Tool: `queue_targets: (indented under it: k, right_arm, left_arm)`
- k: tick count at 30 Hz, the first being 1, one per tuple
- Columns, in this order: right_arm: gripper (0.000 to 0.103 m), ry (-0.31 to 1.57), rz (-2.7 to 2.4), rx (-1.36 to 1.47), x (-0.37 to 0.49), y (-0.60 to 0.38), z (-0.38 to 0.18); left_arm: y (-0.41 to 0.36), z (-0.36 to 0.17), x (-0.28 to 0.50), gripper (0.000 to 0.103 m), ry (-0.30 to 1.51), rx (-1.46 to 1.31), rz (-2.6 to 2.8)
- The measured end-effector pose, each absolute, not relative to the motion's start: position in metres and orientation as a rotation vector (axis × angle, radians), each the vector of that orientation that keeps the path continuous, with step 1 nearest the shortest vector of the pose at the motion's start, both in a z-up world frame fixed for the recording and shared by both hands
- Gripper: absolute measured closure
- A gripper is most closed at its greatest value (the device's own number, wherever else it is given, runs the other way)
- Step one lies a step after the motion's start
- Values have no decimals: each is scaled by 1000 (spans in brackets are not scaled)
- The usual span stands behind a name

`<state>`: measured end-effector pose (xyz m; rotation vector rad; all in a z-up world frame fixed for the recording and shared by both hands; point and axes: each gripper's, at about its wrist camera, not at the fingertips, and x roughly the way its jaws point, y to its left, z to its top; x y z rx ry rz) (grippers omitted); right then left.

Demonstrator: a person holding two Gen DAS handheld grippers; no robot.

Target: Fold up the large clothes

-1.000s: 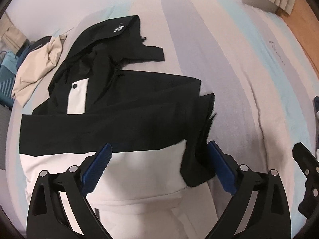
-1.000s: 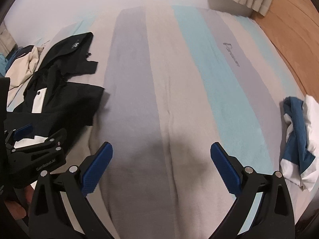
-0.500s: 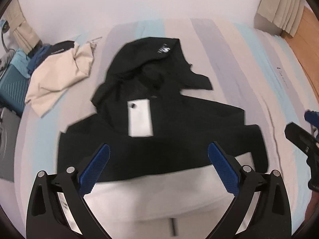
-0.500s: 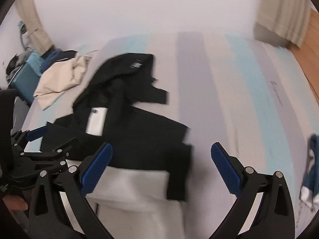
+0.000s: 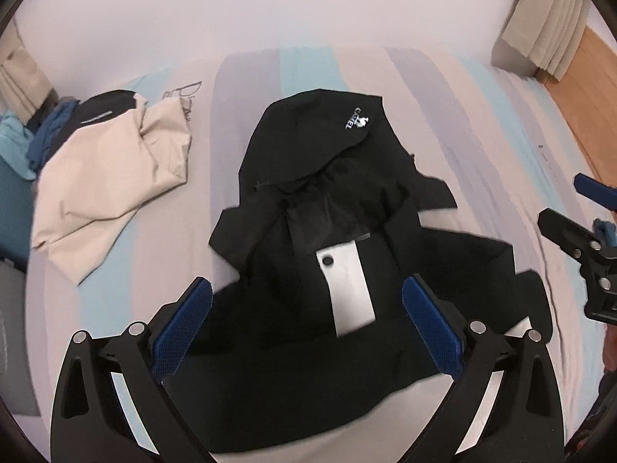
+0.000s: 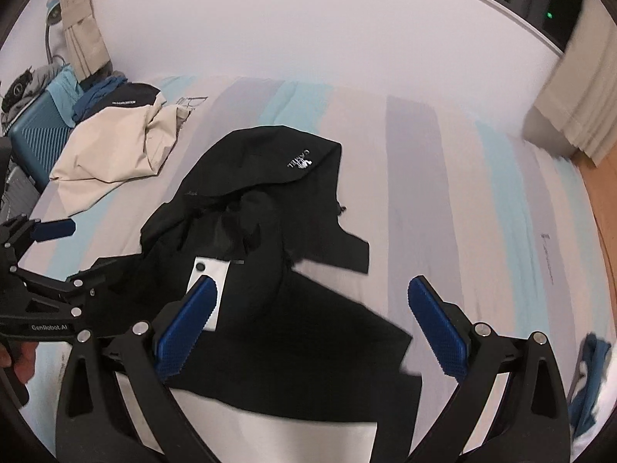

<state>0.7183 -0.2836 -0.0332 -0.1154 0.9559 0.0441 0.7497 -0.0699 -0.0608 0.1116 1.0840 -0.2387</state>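
Observation:
A black and white hooded jacket (image 5: 331, 254) lies on the striped bed, hood toward the far wall, its white lower part near me; it also shows in the right wrist view (image 6: 270, 270). My left gripper (image 5: 308, 324) is open and empty, raised above the jacket's body. My right gripper (image 6: 314, 324) is open and empty, above the jacket's right side. Each gripper shows at the edge of the other's view: the right one (image 5: 578, 243), the left one (image 6: 50, 277).
A beige and black garment (image 5: 112, 177) lies at the bed's far left by a blue suitcase (image 6: 34, 135). A blue and white garment (image 6: 590, 382) lies at the right edge. The striped sheet (image 6: 462, 200) is bare on the right. Curtain and wood floor at right.
Both grippers have lifted and pulled back from the bed, so more of the jacket and the far wall show. The right wrist view has swung left onto the jacket.

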Motion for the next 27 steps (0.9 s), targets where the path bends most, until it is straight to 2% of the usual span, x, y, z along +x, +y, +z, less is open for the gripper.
queue_targets:
  k: [7, 18, 27]
  right_arm:
    - [8, 979, 113, -129, 788, -294, -59]
    - [8, 1118, 155, -111, 920, -325, -136]
    - [8, 1172, 184, -39, 971, -331, -176]
  left_arm:
    - [-49, -82, 820, 6, 1095, 23, -242]
    - [-63, -130, 910, 6, 1118, 109, -377]
    - [-68, -177, 958, 6, 1170, 132, -365]
